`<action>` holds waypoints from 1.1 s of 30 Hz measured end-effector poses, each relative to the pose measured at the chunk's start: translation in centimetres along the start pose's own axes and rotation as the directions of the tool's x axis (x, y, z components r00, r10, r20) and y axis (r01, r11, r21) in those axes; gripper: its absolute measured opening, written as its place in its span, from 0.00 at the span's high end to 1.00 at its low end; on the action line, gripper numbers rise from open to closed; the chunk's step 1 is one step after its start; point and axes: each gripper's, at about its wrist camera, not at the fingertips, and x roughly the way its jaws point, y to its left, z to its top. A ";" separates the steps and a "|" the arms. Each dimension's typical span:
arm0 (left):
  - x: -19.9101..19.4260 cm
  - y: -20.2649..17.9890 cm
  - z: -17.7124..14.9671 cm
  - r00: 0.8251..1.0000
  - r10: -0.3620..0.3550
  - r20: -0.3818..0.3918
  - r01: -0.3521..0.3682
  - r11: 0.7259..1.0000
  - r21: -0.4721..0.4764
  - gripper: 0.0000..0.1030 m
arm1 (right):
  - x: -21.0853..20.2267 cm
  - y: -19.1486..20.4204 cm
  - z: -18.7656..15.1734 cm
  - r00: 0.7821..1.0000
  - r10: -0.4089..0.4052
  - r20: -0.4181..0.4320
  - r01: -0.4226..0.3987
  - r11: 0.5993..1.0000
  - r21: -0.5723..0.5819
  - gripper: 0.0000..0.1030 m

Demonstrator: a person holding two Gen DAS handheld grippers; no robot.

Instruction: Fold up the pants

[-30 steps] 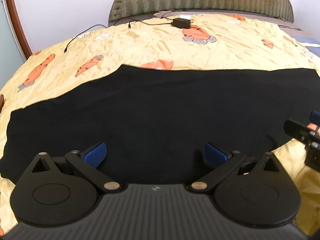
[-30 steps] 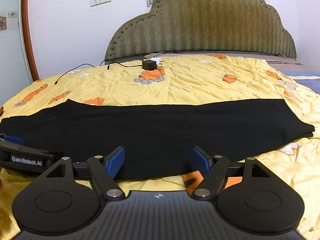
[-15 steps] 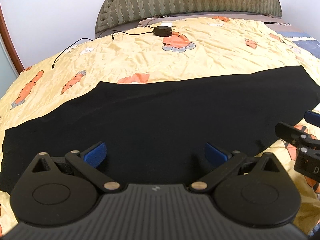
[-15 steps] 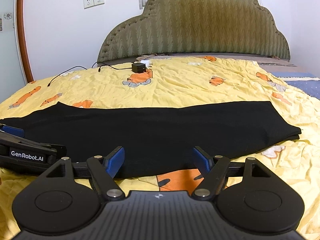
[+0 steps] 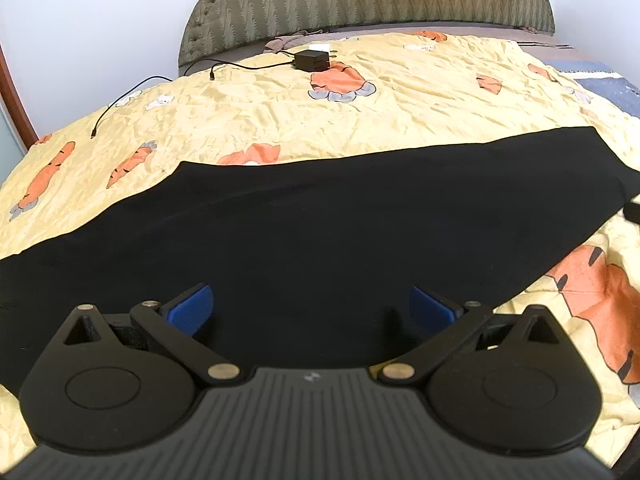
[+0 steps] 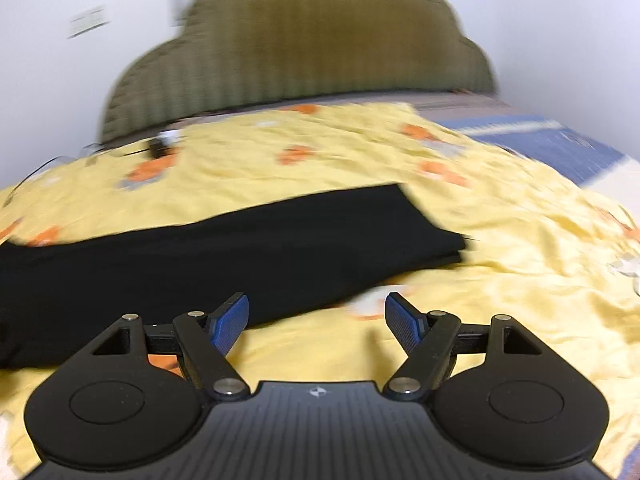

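Black pants (image 5: 320, 232): flat across bedspread (image 5: 360, 120), near edge. Left gripper (image 5: 310, 306), right gripper (image 6: 316, 318): jaws wide, empty (right view blurred). Risk: pinching bedspread with the hem.

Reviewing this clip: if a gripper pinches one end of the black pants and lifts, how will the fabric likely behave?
The black pants lie flat, following the bedspread, so they are probably soft and would droop from a single pinch. They stretch long across the bed, so the far end would likely drag. The layered end might slide apart unless both layers are caught.
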 end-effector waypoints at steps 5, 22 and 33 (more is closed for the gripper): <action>0.3 -0.3 0.0 1.000 -0.010 -0.002 0.010 1.000 0.010 0.00 | 2.4 -5.5 0.9 0.999 -0.017 -0.040 0.025 0.976 0.216 0.27; 1.5 -2.4 2.1 0.996 -0.085 -0.026 0.086 0.996 0.026 0.00 | 7.9 -11.8 2.0 0.996 0.079 -0.043 -0.038 0.805 0.593 0.85; 1.9 -5.1 8.7 0.996 -0.093 -0.011 0.094 0.995 0.037 0.00 | 2.2 -1.2 4.0 0.985 -0.014 0.170 0.035 0.992 -0.117 0.93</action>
